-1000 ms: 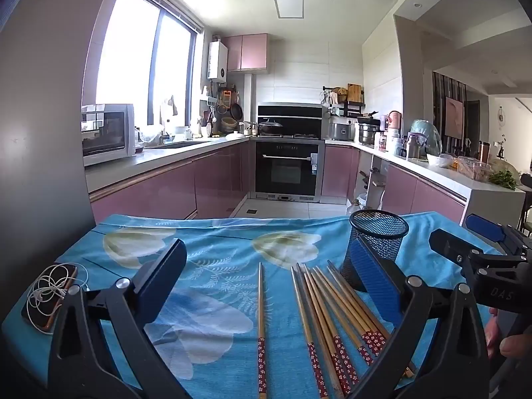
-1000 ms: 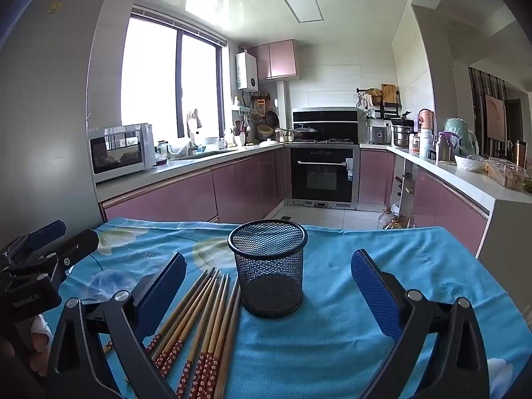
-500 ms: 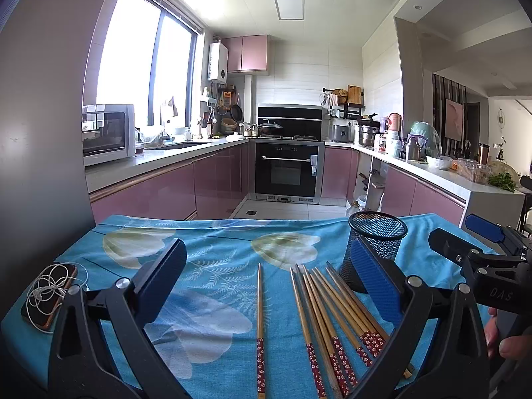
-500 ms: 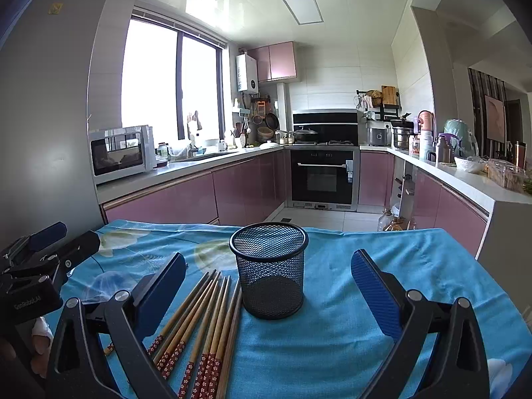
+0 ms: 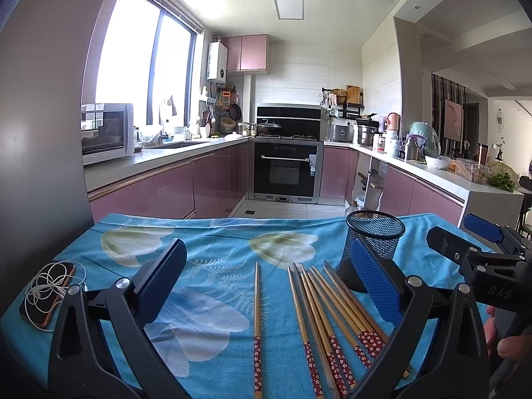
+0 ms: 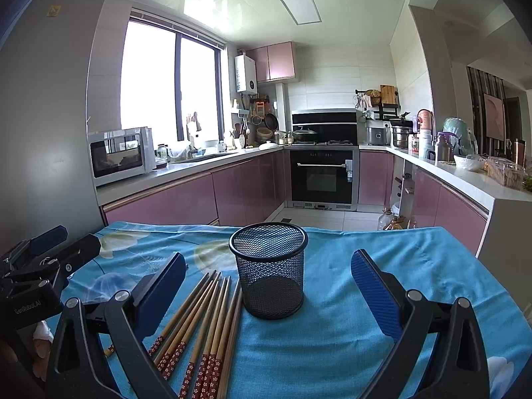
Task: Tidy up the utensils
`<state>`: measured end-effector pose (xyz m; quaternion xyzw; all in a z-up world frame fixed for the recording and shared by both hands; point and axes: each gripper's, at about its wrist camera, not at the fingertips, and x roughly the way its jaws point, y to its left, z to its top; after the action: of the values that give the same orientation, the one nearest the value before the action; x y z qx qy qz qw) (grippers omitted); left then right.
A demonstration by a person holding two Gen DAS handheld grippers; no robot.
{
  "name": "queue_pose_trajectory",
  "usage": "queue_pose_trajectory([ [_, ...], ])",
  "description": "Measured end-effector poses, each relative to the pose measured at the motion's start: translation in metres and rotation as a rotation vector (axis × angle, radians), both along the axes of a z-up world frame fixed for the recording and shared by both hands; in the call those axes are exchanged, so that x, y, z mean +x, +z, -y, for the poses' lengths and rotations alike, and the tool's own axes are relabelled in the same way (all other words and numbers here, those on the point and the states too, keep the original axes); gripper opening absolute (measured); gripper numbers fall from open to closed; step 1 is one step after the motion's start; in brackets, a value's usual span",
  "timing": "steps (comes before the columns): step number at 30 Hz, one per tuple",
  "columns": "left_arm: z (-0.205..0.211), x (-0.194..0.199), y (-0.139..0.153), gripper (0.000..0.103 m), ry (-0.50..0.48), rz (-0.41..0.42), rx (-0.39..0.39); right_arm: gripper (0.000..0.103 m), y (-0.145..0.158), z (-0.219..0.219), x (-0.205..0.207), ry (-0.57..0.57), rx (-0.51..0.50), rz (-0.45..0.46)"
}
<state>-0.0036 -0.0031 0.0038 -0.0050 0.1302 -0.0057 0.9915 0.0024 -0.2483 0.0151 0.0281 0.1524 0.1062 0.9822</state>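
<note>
Only the left wrist view shows a lone chopstick [image 5: 256, 319] lying apart from the rest, to the left of the bundle of chopsticks [image 5: 332, 319], and a phone [image 5: 46, 294] wrapped in a white earphone cable at the worktop's left edge. The left claw [image 5: 266, 286] hangs over the cloth with its jaws spread wide and nothing between them; the lone chopstick lies in the gap below. The mesh cup [image 5: 374, 249] stands upright at the right, partly behind the right-hand finger. At the far right the right claw [image 5: 478, 246] shows side-on, with part of a hand [image 5: 505, 342] on its grip.

From the right wrist view the mesh cup [image 6: 270, 271] sits almost centred and unobstructed, its inside empty, with the bundle of chopsticks [image 6: 202, 326] just beside it on the left. The right claw [image 6: 267, 289] is likewise spread wide and holds nothing. The left claw [image 6: 50, 246] shows at the left edge.

A blue cloth [image 6: 349, 332] with pale flower prints covers the worktop. Behind it lies a kitchen with pink cabinets, a black oven [image 6: 322, 179], a microwave [image 6: 119, 156] and a bright window.

All chopsticks lie flat, long axes running away from the cameras, patterned red ends near, plain tips pointing toward the kitchen; those in the bundle fan slightly.
</note>
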Motion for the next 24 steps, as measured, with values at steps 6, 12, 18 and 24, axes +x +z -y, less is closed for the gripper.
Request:
queue_pose_trajectory([
  [6, -0.0001, -0.0005, 0.0, 0.097, -0.002, 0.001, -0.001, 0.096, -0.0025, 0.0008, 0.0022, 0.0, 0.005, -0.003],
  [12, 0.0002, -0.0009, 0.0004, 0.097, 0.0, 0.004, -0.001, 0.096, -0.0033, 0.001, 0.0027, 0.0, 0.006, -0.002],
  [18, 0.0013, -0.0016, 0.0006, 0.097, -0.001, 0.007, -0.003, 0.096, -0.0036, 0.0008, 0.0035, -0.001, 0.008, 0.003],
  [24, 0.0009, -0.0014, 0.0, 0.097, 0.001, 0.009, -0.005, 0.096, -0.0036, 0.0012, 0.0035, -0.003, 0.01, 0.004],
])
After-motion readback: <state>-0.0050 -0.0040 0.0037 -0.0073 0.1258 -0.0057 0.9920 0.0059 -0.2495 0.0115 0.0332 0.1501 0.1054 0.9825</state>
